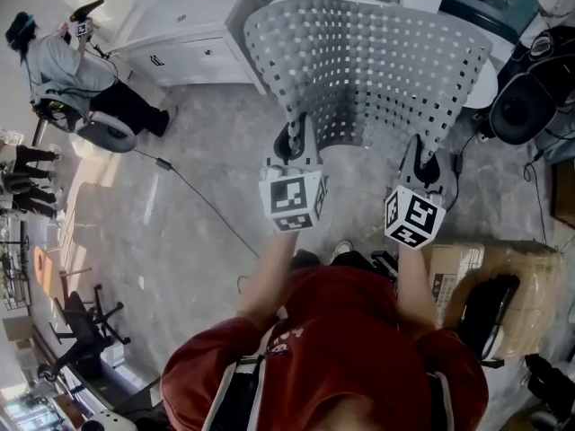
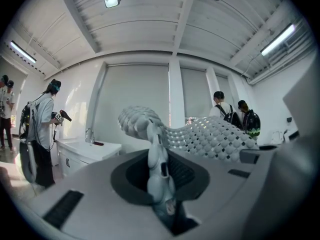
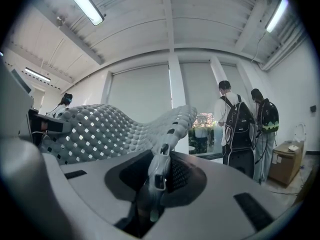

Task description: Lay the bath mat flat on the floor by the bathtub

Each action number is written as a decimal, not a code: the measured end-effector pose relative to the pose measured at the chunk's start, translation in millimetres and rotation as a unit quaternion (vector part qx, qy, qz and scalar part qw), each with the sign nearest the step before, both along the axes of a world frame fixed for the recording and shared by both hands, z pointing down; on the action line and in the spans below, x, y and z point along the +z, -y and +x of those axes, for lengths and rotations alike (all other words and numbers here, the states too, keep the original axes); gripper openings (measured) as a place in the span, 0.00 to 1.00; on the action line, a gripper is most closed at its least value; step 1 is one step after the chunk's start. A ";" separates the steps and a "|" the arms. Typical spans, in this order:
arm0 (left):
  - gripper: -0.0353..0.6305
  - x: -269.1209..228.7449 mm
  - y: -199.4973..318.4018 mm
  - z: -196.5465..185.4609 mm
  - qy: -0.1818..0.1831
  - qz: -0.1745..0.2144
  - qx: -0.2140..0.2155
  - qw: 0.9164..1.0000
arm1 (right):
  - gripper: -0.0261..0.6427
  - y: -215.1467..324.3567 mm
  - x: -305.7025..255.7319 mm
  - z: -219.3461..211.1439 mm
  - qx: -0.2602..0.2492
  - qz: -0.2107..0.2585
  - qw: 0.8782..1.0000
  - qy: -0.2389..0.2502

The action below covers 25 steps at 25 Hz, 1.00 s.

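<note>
**Thin edge grip risks a slip or a creased landing**

The left gripper and right gripper are each pinched nearly closed on an edge of the perforated grey bath mat. It hangs aloft before the bathtub. Lowered unevenly, the limp mat could slip or fold on the floor.

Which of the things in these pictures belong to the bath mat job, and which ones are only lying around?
For the job: bath mat, held up off the floor; left gripper and right gripper, each shut on its near edge; white bathtub behind.
Just lying about: cardboard box; white cabinet; floor cable; office chair.
</note>
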<state>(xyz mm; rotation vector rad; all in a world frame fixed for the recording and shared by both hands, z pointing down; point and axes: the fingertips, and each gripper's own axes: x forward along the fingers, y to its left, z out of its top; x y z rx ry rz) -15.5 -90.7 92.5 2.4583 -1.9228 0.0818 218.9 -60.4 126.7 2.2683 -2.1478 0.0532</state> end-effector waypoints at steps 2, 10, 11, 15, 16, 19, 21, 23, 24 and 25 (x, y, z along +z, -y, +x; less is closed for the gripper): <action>0.14 5.6 3.9 5.4 0.002 -0.006 -0.004 1.000 | 0.16 5.4 6.5 5.6 -0.005 -0.007 1.000 0.001; 0.14 37.9 19.2 3.5 0.008 -0.038 -0.014 0.999 | 0.16 21.0 40.0 4.0 -0.017 -0.043 0.999 0.000; 0.14 42.5 22.7 2.2 0.008 -0.042 -0.013 0.999 | 0.16 24.5 44.2 2.6 -0.017 -0.048 0.999 -0.001; 0.14 64.3 36.7 -4.6 0.006 -0.062 -0.012 0.998 | 0.16 37.8 63.9 -6.2 -0.020 -0.067 0.998 -0.005; 0.14 70.7 40.3 -6.5 0.006 -0.068 -0.012 0.998 | 0.16 40.8 69.7 -8.5 -0.020 -0.073 0.997 -0.006; 0.14 89.2 53.5 -15.4 0.005 -0.085 -0.012 0.996 | 0.16 53.9 86.7 -16.9 -0.020 -0.092 0.996 -0.009; 0.14 100.9 63.7 -22.5 0.006 -0.097 -0.013 0.995 | 0.16 64.1 97.6 -23.0 -0.019 -0.103 0.994 -0.009; 0.14 113.5 74.0 -30.5 0.006 -0.109 -0.015 0.994 | 0.16 73.7 109.5 -29.9 -0.019 -0.116 0.993 -0.011; 0.14 120.6 78.3 -35.0 0.007 -0.117 -0.016 0.993 | 0.16 77.6 116.3 -33.6 -0.020 -0.123 0.992 -0.012; 0.14 128.2 81.7 -39.4 0.008 -0.124 -0.016 0.992 | 0.16 80.9 123.7 -37.2 -0.020 -0.130 0.991 -0.012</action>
